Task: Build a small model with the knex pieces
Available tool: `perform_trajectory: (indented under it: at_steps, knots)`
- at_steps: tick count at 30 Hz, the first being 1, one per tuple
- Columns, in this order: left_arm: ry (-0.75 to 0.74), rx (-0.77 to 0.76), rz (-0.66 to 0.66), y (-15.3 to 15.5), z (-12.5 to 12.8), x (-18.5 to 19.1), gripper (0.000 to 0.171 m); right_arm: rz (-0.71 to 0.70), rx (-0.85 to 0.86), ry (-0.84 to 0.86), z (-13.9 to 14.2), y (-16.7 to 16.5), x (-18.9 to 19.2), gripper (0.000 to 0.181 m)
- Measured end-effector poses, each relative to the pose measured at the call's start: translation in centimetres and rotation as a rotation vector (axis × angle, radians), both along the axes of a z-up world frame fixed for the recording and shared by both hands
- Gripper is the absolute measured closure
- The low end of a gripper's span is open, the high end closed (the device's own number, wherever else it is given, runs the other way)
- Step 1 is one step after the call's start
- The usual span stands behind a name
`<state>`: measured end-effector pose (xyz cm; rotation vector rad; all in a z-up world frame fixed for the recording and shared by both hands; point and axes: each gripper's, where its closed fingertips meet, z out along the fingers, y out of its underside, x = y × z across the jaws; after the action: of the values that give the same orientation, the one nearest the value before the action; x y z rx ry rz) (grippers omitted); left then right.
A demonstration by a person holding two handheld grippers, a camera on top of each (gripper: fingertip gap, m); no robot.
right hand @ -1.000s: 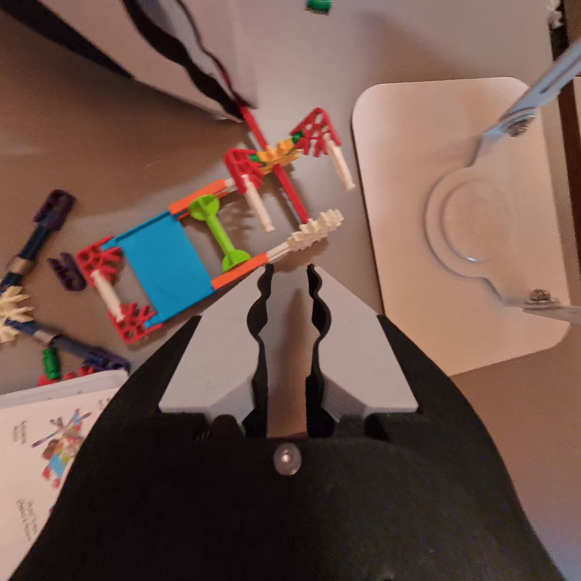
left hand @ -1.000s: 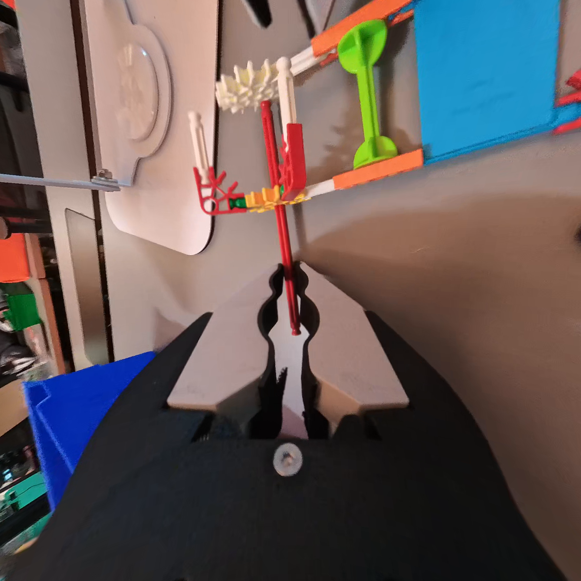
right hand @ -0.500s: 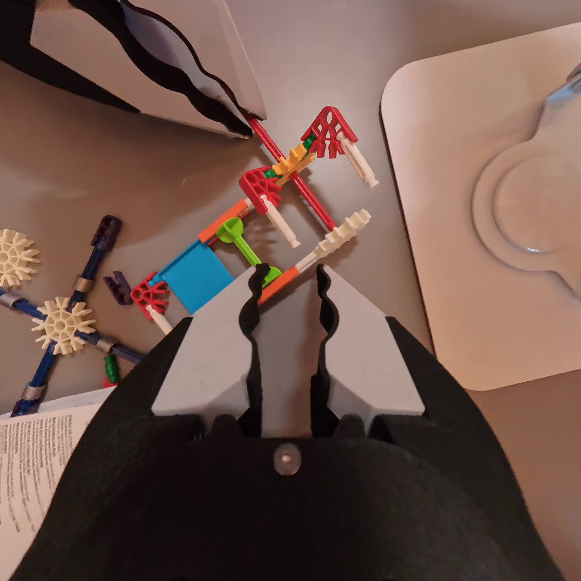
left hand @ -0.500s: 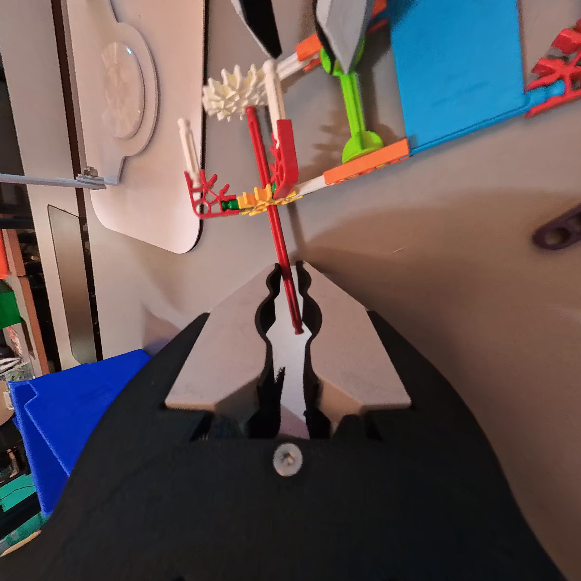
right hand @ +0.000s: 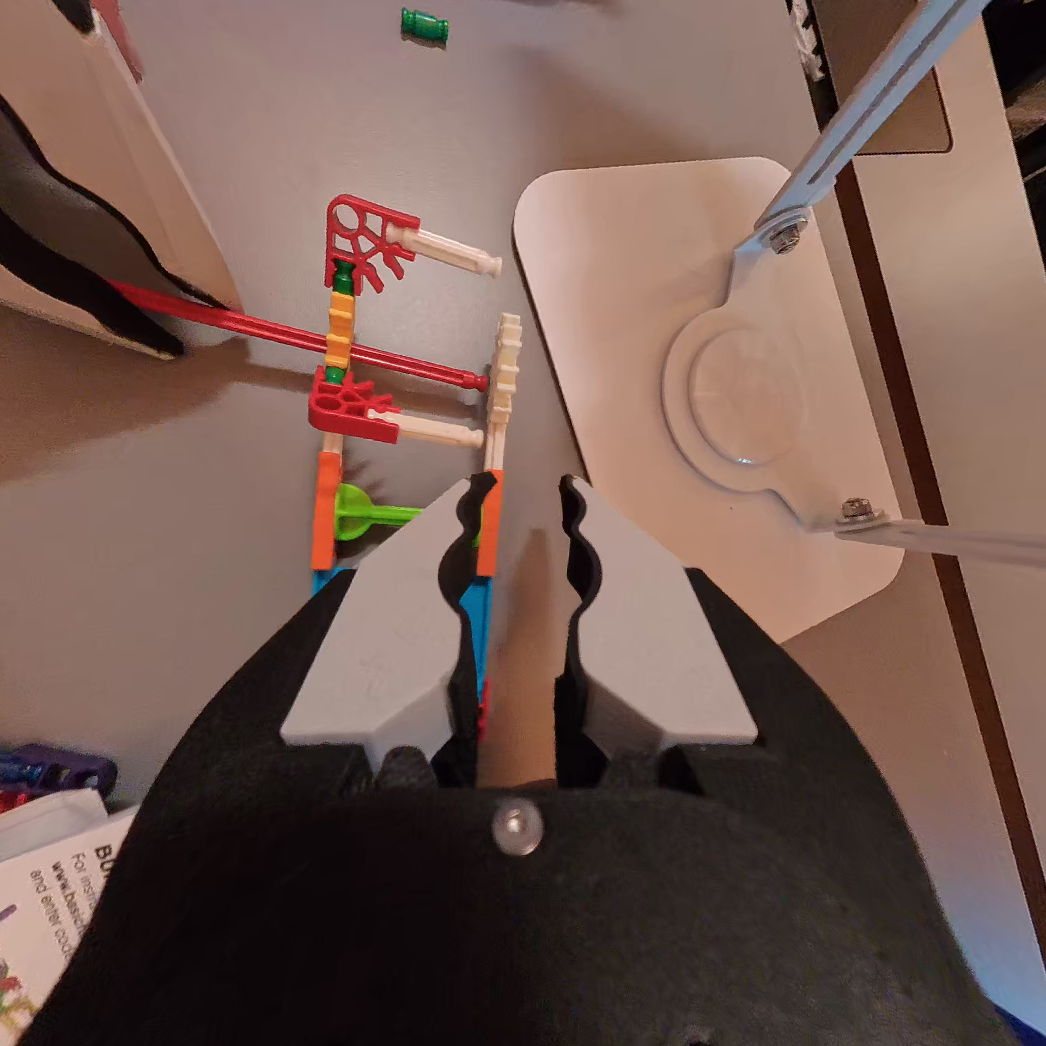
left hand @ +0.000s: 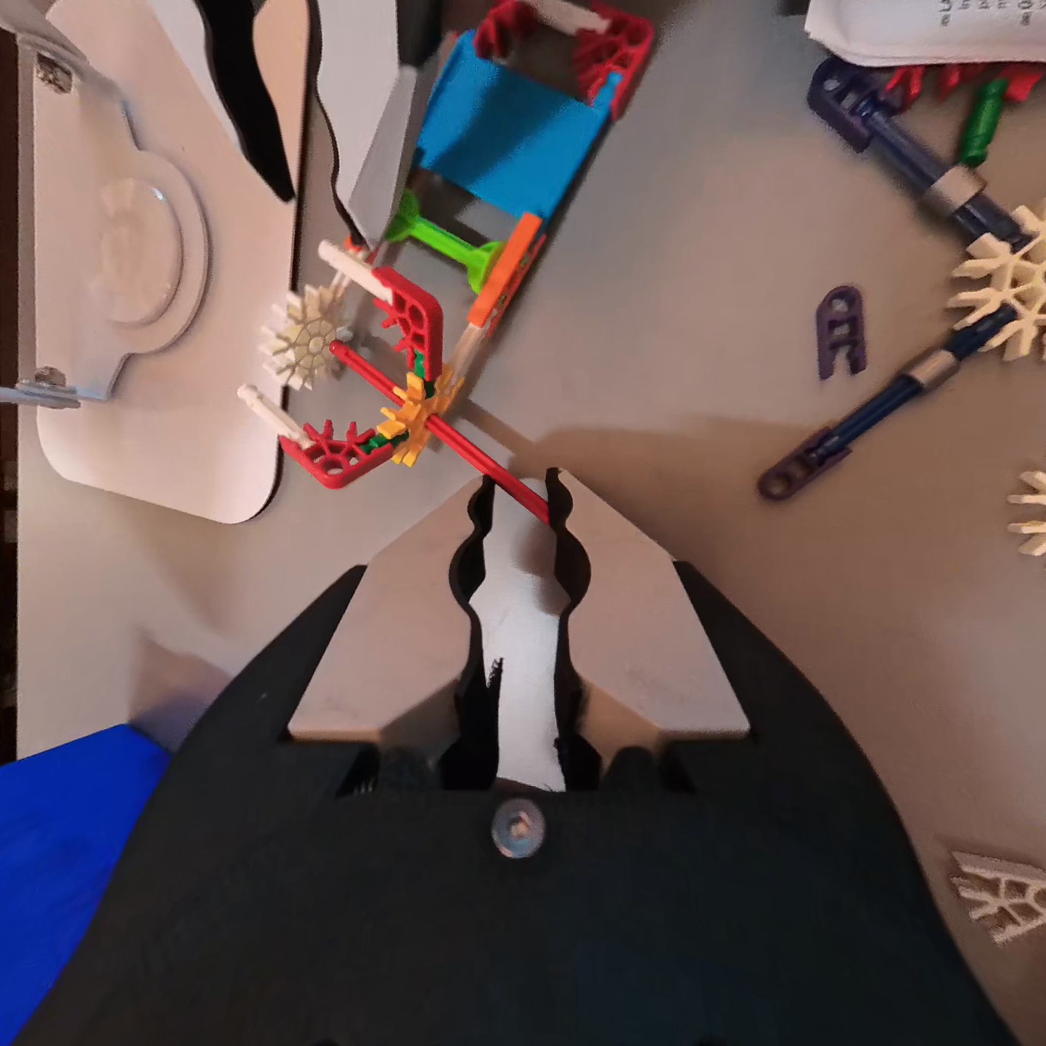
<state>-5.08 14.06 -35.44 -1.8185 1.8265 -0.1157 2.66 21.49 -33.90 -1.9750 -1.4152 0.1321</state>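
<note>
A toy rod-and-connector model lies on the grey table: blue panel (left hand: 504,147), green spool (left hand: 447,243), orange rails (right hand: 489,526), red corner connectors (left hand: 416,317), a yellow connector (left hand: 419,416) and a white snowflake connector (left hand: 308,345). A long red rod (left hand: 481,463) runs through the yellow connector. Its near end slants across the gap of my left gripper (left hand: 519,478), whose jaws stand slightly apart, and touches the right-hand pad. My right gripper (right hand: 518,481) is open. One orange rail lies inside its gap, against the left-hand pad. The blue panel is mostly hidden under that gripper.
A white base plate (right hand: 707,283) with a round disc and metal brackets lies beside the model. A blue bin (left hand: 68,821) is at lower left. A purple clip (left hand: 841,334), dark blue rods with white connectors (left hand: 1007,294), a booklet (right hand: 51,883) and a green peg (right hand: 424,25) lie around. Measured from the fingertips, the purple clip (left hand: 841,334) is 9 centimeters or so from the left gripper and 15 centimeters from the right.
My left gripper's jaws have widened and the red rod has swung slantwise in them. My right gripper has moved forward over the model, so an orange rail now sits in its gap.
</note>
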Motion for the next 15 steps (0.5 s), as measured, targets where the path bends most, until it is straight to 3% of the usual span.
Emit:
perform_trajectory:
  at_steps: [1,3,12,15]
  knots:
    - [-0.002,0.004,0.002,0.1,0.1,-0.1,0.154,-0.004,0.000,0.005,0.3,0.0,0.1,0.154]
    - [-0.023,-0.035,-0.008,-0.5,0.3,0.0,0.138,0.001,-0.011,-0.001,0.5,-0.1,0.5,0.155]
    - [-0.013,0.104,0.113,2.8,1.3,-1.2,0.136,0.064,-0.044,-0.002,1.1,-1.7,0.1,0.157]
    - [-0.045,0.143,0.168,4.2,1.9,-1.2,0.134,0.069,-0.130,-0.058,0.0,-3.0,0.5,0.152]
